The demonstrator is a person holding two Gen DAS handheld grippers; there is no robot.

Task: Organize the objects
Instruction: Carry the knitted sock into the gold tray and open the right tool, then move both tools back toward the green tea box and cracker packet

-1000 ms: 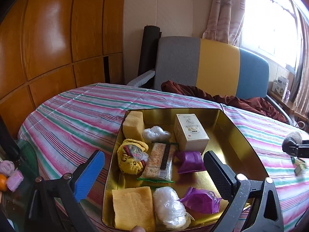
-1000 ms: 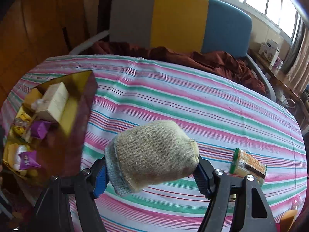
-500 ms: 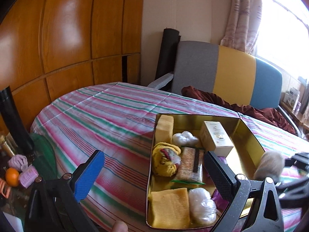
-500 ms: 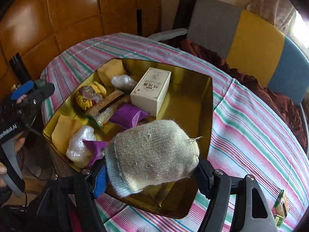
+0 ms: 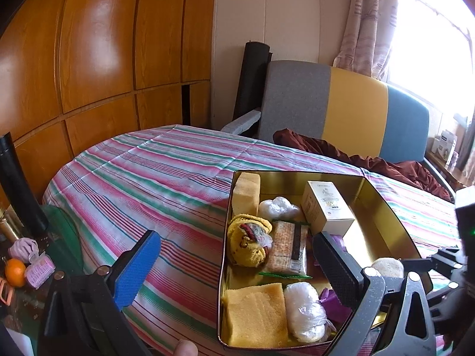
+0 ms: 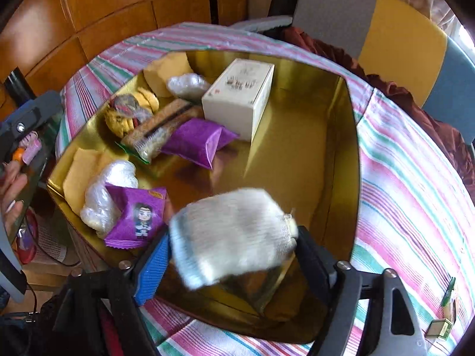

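A gold tin tray (image 5: 383, 207) (image 6: 341, 154) sits on the striped tablecloth and holds a white box (image 6: 240, 98), purple snack packets (image 6: 196, 142), yellow sponges (image 5: 255, 314), plastic-wrapped lumps and a yellow knitted item (image 5: 248, 243). My right gripper (image 6: 231, 255) has a rolled grey-white sock (image 6: 234, 234) between its fingers, over the tray's near right corner; the sock is motion-blurred. The sock also shows in the left wrist view (image 5: 387, 267). My left gripper (image 5: 237, 267) is open and empty, low at the tray's near left edge.
A grey, yellow and blue sofa (image 5: 341, 109) with a dark red cloth stands behind the table. Small packets (image 6: 445, 311) lie on the tablecloth at the right. A side shelf at left holds an orange (image 5: 14, 271) and pink items. Wooden wall panels lie behind.
My right gripper has carried the sock left from the bare tablecloth to above the tray and lowered it. The sock now looks blurred and the gripper's fingers stand wider. My left gripper shifted left.
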